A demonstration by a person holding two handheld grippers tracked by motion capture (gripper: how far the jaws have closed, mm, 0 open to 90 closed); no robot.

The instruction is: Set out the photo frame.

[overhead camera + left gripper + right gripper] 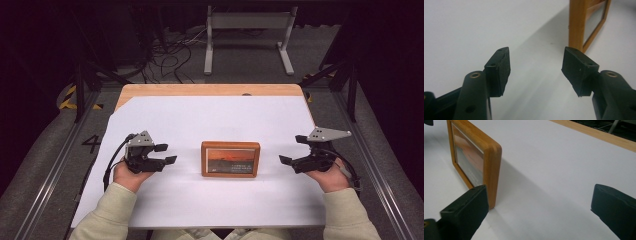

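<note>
The wooden picture frame (230,159) lies flat mid-desk (200,120). The left gripper (166,154) and right gripper (292,150) flank it, both empty, jaws spread. Approach level from each side, meet opposite edges squarely, close together.

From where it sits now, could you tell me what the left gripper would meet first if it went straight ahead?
Probably the wooden picture frame: the left gripper, jaws open and empty, points toward its left edge, though that edge sits slightly off-centre.

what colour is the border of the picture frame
Warm orange-brown wood; the picture frame shows it best in the right gripper view.
</note>
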